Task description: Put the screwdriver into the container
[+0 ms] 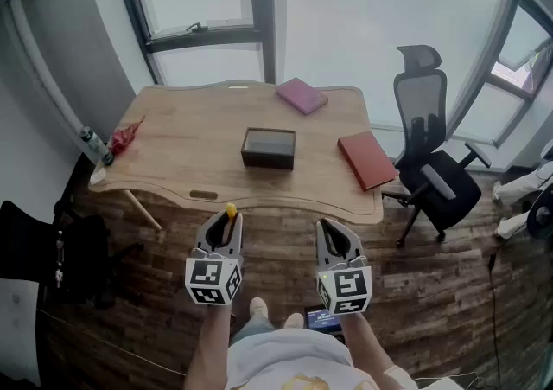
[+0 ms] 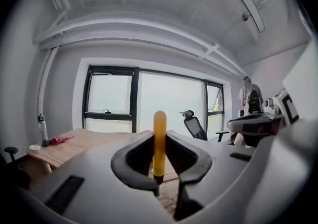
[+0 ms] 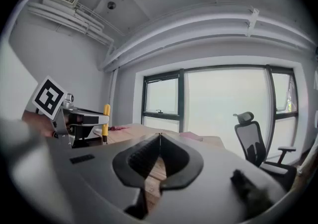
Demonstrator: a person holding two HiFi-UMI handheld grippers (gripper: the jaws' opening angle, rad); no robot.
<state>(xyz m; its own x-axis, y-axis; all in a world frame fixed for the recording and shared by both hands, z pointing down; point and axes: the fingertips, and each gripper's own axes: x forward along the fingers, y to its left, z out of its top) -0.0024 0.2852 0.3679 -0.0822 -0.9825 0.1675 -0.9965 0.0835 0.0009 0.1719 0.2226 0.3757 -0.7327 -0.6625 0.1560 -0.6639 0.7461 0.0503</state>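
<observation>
My left gripper (image 1: 228, 220) is shut on a screwdriver with a yellow handle (image 2: 159, 142), which stands upright between the jaws; its tip (image 1: 231, 208) pokes up in the head view and it shows as a yellow handle (image 3: 106, 117) in the right gripper view. My right gripper (image 1: 336, 235) is shut with nothing in it, its jaws meeting at the tip (image 3: 159, 137). Both hang in front of the wooden table's (image 1: 181, 155) near edge. The dark open container (image 1: 269, 148) sits at the table's middle, beyond both grippers.
On the table lie a pink book (image 1: 301, 95) at the back and a red book (image 1: 367, 160) at the right. A red cloth (image 1: 125, 136) and a bottle (image 1: 96, 146) are at the left end. A black office chair (image 1: 432, 163) stands at the right.
</observation>
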